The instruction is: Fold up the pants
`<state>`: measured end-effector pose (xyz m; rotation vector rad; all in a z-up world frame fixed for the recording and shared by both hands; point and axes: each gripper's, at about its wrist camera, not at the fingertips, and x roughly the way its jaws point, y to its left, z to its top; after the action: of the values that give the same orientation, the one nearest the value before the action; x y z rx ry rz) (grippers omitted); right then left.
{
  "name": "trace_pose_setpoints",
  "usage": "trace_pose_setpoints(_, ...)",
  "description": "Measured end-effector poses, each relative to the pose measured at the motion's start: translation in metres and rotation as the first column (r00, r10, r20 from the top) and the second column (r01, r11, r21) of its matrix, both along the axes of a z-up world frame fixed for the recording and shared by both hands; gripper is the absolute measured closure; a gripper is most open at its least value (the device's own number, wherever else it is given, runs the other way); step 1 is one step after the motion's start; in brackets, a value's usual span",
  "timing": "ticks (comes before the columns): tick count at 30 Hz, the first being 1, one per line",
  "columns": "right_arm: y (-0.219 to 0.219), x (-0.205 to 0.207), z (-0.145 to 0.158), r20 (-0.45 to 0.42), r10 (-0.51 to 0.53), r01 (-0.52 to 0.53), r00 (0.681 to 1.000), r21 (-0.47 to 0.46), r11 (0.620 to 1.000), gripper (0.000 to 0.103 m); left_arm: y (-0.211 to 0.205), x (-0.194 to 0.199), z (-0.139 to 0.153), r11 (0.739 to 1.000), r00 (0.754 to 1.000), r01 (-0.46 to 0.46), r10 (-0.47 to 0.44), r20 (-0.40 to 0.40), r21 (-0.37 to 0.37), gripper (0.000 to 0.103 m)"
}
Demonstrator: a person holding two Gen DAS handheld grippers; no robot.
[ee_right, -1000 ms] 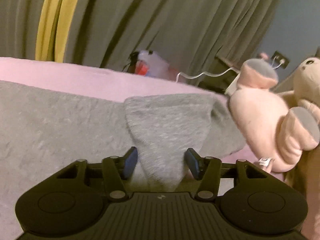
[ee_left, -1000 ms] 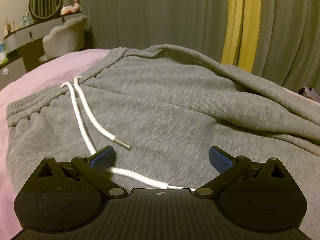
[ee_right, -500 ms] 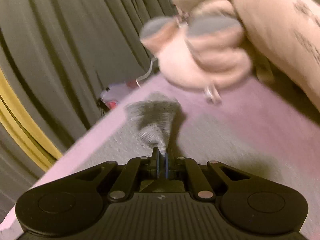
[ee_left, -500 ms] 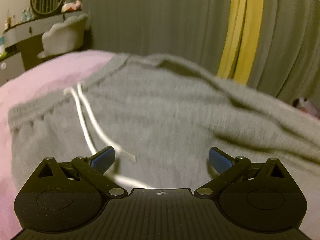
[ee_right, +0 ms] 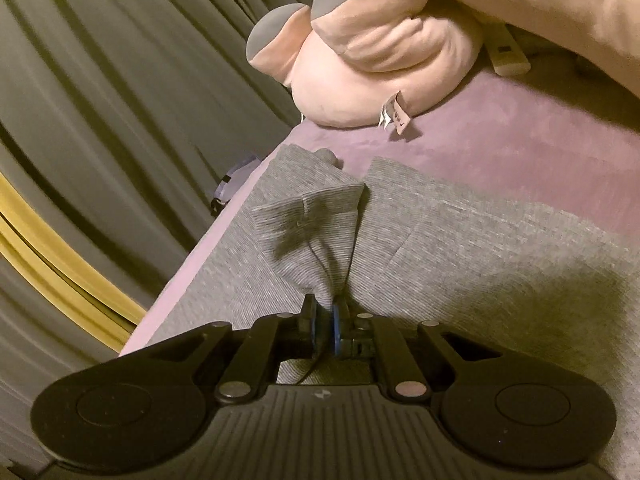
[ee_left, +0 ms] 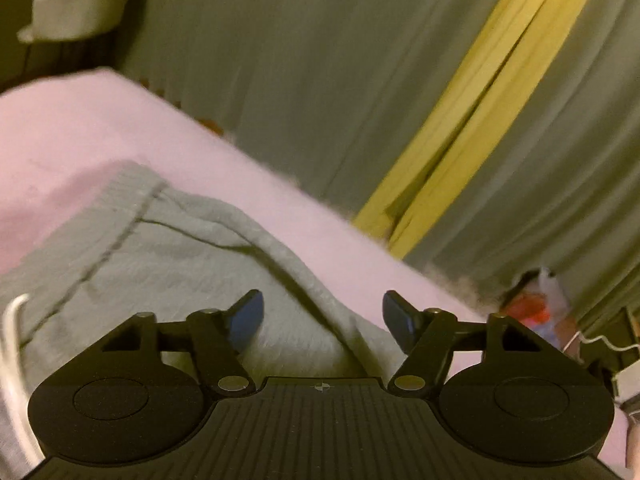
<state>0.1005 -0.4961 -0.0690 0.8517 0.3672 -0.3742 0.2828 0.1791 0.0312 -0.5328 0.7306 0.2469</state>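
- The right gripper [ee_right: 324,322] had its jaws clamped tight on a pinch of the grey pants [ee_right: 460,248], at a cuff end [ee_right: 316,216] that stood lifted and folded over the leg.
- The left gripper [ee_left: 322,320] had its jaws spread wide, gripping nothing, low over a raised fold [ee_left: 288,260] of the pants [ee_left: 160,256].
- The pants lay across the pink bed [ee_left: 100,136], reaching near its far edge.
- A white drawstring [ee_left: 12,344] showed at the left edge of the left view, blurred.
- A pink plush toy [ee_right: 372,64] sat on the bed beyond the cuff, apart from it.
- Grey curtains [ee_left: 320,60] with a yellow stripe [ee_left: 480,112] hung behind the bed.
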Motion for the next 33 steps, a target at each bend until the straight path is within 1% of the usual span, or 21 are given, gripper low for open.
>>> trace_pose_setpoints(1, 0.006, -0.004, 0.002, 0.004, -0.001, 0.001, 1.000, 0.007, 1.000, 0.094, 0.002, 0.010, -0.008, 1.000, 1.000, 0.013, -0.013, -0.023, -0.014, 0.031)
trace_pose_setpoints(3, 0.006, -0.004, 0.002, 0.010, -0.001, 0.001, 1.000, 0.029, 1.000, 0.093, 0.005, 0.033, -0.027, 0.999, 0.997, -0.003, 0.000, -0.082, -0.038, 0.031)
trace_pose_setpoints(4, 0.004, -0.003, 0.001, 0.013, -0.004, 0.003, 1.000, 0.046, 0.999, 0.093, 0.007, 0.038, -0.033, 0.999, 0.995, -0.011, 0.006, -0.099, -0.048, 0.034)
trace_pose_setpoints(5, 0.002, -0.002, 0.001, 0.015, -0.007, 0.006, 1.000, 0.062, 0.998, 0.092, 0.009, 0.044, -0.041, 0.997, 0.992, -0.027, 0.018, -0.127, -0.068, 0.049)
trace_pose_setpoints(6, 0.002, -0.002, 0.001, 0.018, -0.010, 0.009, 1.000, 0.075, 0.997, 0.092, 0.011, 0.047, -0.047, 0.995, 0.991, -0.037, 0.025, -0.134, -0.089, 0.058)
trace_pose_setpoints(7, 0.001, -0.001, 0.001, 0.017, -0.012, 0.010, 1.000, 0.082, 0.997, 0.092, 0.012, 0.048, -0.049, 0.994, 0.992, -0.032, 0.019, -0.123, -0.103, 0.079)
trace_pose_setpoints(8, 0.000, 0.000, 0.001, 0.015, -0.012, 0.011, 1.000, 0.084, 0.996, 0.093, 0.011, 0.046, -0.047, 0.991, 0.994, -0.016, 0.002, -0.109, -0.131, 0.092)
trace_pose_setpoints(9, 0.000, 0.002, 0.002, 0.009, -0.010, 0.009, 1.000, 0.080, 0.997, 0.095, 0.012, 0.043, -0.044, 0.990, 0.995, -0.015, 0.001, -0.102, -0.143, 0.092)
trace_pose_setpoints(12, -0.001, 0.006, 0.013, -0.020, 0.007, -0.006, 1.000, 0.063, 0.998, 0.097, 0.011, 0.023, -0.019, 0.996, 0.999, 0.006, -0.010, -0.047, -0.092, 0.094)
trace_pose_setpoints(14, -0.005, 0.000, 0.029, 0.024, 0.012, -0.014, 1.000, 0.063, 0.998, 0.097, 0.012, -0.001, 0.007, 0.995, 1.000, 0.017, -0.017, 0.004, -0.096, 0.094)
trace_pose_setpoints(17, -0.012, -0.020, 0.059, 0.118, 0.021, -0.030, 0.993, 0.078, 0.996, 0.097, 0.017, -0.050, 0.045, 0.993, 0.995, 0.056, -0.047, 0.087, -0.105, 0.094)
trace_pose_setpoints(19, -0.016, -0.042, 0.080, 0.155, 0.023, -0.032, 0.988, 0.056, 0.998, 0.097, 0.017, -0.093, 0.065, 0.992, 0.988, 0.087, -0.073, 0.138, -0.092, 0.094)
trace_pose_setpoints(21, -0.022, -0.068, 0.092, 0.182, 0.034, -0.042, 0.983, 0.039, 0.998, 0.097, 0.017, -0.136, 0.073, 0.990, 0.982, 0.099, -0.081, 0.173, -0.096, 0.094)
trace_pose_setpoints(23, -0.026, -0.095, 0.096, 0.170, 0.041, -0.045, 0.985, 0.019, 0.999, 0.097, 0.016, -0.174, 0.067, 0.990, 0.985, 0.095, -0.079, 0.153, -0.103, 0.094)
trace_pose_setpoints(25, -0.029, -0.120, 0.090, 0.123, 0.049, -0.051, 0.991, 0.010, 0.999, 0.097, 0.017, -0.214, 0.043, 0.989, 0.993, 0.088, -0.077, 0.091, -0.117, 0.094)
trace_pose_setpoints(27, -0.029, -0.139, 0.073, 0.062, 0.058, -0.058, 0.996, 0.002, 0.998, 0.097, 0.021, -0.239, 0.013, 0.989, 0.998, 0.062, -0.064, -0.007, -0.137, 0.094)
trace_pose_setpoints(28, -0.029, -0.144, 0.062, 0.015, 0.062, -0.062, 0.998, 0.003, 0.998, 0.097, 0.025, -0.246, -0.003, 0.987, 0.997, 0.053, -0.062, -0.051, -0.154, 0.094)
trace_pose_setpoints(30, -0.030, -0.147, 0.042, -0.081, 0.055, -0.053, 0.995, 0.021, 0.998, 0.097, 0.028, -0.255, -0.038, 0.984, 0.985, 0.018, -0.047, -0.164, -0.177, 0.094)
trace_pose_setpoints(31, -0.030, -0.146, 0.030, -0.122, 0.056, -0.051, 0.991, 0.046, 0.998, 0.096, 0.029, -0.256, -0.049, 0.984, 0.981, 0.007, -0.041, -0.190, -0.176, 0.092)
trace_pose_setpoints(32, -0.031, -0.147, 0.021, -0.145, 0.046, -0.037, 0.988, 0.065, 0.997, 0.096, 0.030, -0.259, -0.054, 0.983, 0.984, -0.002, -0.031, -0.175, -0.186, 0.090)
trace_pose_setpoints(33, -0.030, -0.149, 0.017, -0.146, 0.035, -0.025, 0.989, 0.073, 0.997, 0.093, 0.033, -0.260, -0.054, 0.981, 0.988, -0.014, -0.016, -0.154, -0.194, 0.088)
